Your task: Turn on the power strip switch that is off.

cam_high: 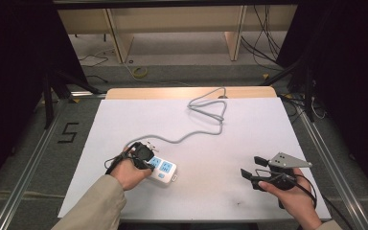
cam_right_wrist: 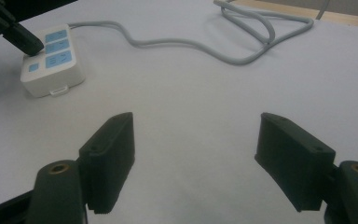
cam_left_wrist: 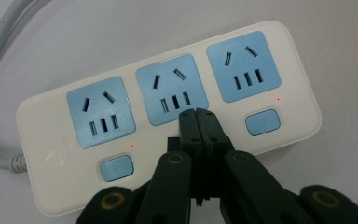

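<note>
Left hand-held gripper [cam_left_wrist: 196, 114]: jaws together, tips pressing over the power strip [cam_left_wrist: 168, 116] middle switch.
Right hand-held gripper [cam_right_wrist: 196, 154]: jaws standing apart, resting empty on the surface [cam_right_wrist: 191, 84].

The left gripper [cam_left_wrist: 196, 114] has its jaws pressed fully together, nothing between them, tips pointing down at the middle switch area of the power strip [cam_left_wrist: 168, 116]. The left hand [cam_high: 127, 171] wraps the gripper's body just beside the strip's near end, the beige-sleeved forearm coming up from the surface's near edge. The right gripper [cam_right_wrist: 196, 156] stands well apart from the strip, jaws parted and empty, low over the surface, held in the right hand [cam_high: 292, 194].
</note>
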Motion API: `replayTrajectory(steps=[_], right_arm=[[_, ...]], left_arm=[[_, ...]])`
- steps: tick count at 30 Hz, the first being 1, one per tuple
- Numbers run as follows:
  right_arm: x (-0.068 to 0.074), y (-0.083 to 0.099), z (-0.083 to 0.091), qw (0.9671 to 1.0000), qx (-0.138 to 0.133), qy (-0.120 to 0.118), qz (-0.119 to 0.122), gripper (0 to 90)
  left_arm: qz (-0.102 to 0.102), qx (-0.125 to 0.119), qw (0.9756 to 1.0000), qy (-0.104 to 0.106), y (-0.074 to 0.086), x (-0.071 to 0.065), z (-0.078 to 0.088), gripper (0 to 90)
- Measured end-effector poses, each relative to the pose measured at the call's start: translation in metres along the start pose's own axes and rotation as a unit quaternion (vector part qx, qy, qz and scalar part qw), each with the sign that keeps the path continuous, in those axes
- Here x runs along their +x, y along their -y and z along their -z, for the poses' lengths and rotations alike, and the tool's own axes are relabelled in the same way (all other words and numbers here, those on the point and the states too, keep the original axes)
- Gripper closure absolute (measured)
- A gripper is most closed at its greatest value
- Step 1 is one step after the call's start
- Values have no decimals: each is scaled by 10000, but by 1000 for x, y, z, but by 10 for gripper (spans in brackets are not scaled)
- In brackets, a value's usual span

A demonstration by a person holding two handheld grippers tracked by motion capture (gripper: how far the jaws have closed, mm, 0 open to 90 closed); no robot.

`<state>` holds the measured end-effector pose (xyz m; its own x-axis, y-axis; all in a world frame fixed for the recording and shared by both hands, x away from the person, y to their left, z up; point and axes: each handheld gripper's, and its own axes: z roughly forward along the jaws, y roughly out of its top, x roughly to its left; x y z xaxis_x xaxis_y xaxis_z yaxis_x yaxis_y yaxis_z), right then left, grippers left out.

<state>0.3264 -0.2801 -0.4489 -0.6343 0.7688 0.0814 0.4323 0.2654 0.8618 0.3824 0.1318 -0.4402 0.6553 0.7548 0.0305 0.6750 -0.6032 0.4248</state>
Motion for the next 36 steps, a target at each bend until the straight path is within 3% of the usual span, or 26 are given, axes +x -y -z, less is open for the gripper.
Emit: replayTrajectory(steps=[14, 36], right_arm=[[0, 0, 0, 10000, -5, -13, 11, 282], [0, 0, 0, 10000, 6, -19, 14, 281]], left_arm=[[111, -47, 9999, 114, 1, 4, 0, 900], [37, -61, 9999, 75, 1, 2, 0, 899]])
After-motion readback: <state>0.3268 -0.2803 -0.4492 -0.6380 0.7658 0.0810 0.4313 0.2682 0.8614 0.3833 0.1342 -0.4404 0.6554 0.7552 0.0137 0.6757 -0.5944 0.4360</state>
